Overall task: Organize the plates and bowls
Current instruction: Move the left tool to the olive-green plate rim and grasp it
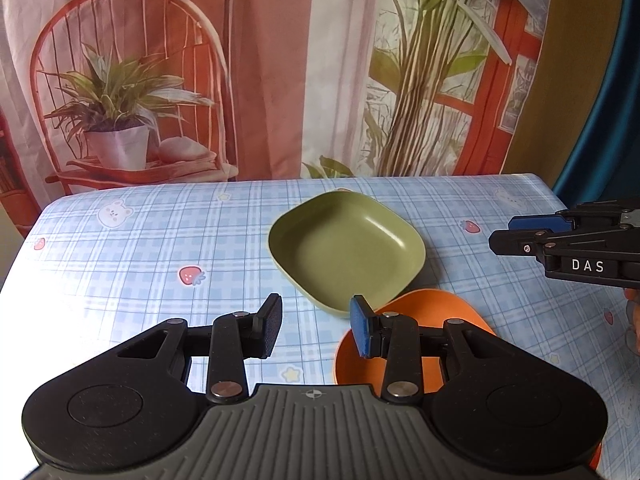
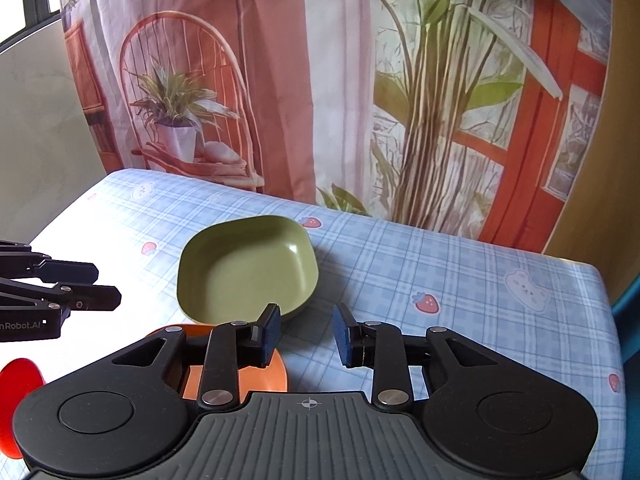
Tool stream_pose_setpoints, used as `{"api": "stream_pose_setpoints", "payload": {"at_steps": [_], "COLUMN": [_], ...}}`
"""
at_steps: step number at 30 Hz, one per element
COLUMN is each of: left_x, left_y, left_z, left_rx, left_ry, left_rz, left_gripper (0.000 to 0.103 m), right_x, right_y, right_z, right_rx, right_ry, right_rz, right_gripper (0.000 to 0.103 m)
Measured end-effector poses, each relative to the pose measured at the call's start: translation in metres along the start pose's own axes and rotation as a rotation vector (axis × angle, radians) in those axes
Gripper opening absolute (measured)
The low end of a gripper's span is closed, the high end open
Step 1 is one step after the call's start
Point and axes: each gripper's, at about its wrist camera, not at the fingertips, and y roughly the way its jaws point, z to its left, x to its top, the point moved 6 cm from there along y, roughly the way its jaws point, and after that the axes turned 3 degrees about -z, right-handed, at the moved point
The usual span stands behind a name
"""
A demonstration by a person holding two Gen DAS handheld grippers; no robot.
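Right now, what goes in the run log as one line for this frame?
left gripper: open, empty | right gripper: open, empty | green bowl: on table, tilted onto the orange plate's edge | both grippers above table

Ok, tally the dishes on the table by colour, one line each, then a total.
Green: 1, the green dish
Orange: 1, the orange dish partly behind the gripper
Red: 1, a red piece at the right wrist view's left edge, too cut off to identify
Total: 3

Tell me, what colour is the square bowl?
The square bowl is olive green, clearest in the left wrist view.
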Motion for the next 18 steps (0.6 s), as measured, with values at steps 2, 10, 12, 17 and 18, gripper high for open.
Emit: {"api": "stream_pose_setpoints", "payload": {"at_steps": [2, 10, 12, 17, 18], "left_x": [0.004, 0.008, 0.007, 0.005, 0.004], "left_y": [0.004, 0.035, 0.043, 0.062, 0.065], "left_z": [0.003, 0.014, 0.017, 0.021, 0.022], "left_rx": [0.003, 0.014, 0.013, -0.009, -0.013], "left_ry": [-0.013, -0.073, -0.083, -0.104, -0.111], "left_rz": [-0.003, 0.036, 0.047, 0.061, 0.063], "left_gripper": [0.039, 0.039, 0.039, 0.032, 0.032], "right_x": [0.006, 0.020, 0.019, 0.017, 0.017], "right_y": [0.005, 0.042, 0.052, 0.078, 0.083], "right_z": [-0.005, -0.022, -0.022, -0.016, -0.015], "right_rx": [-0.005, -0.006, 0.004, 0.012, 0.010], "right_ry": [0.003, 0.050, 0.056, 0.037, 0.032], "right_rz": [-0.002, 0.008, 0.019, 0.046, 0.049], "right_gripper": [0.028, 0.029, 0.029, 0.029, 0.029]}}
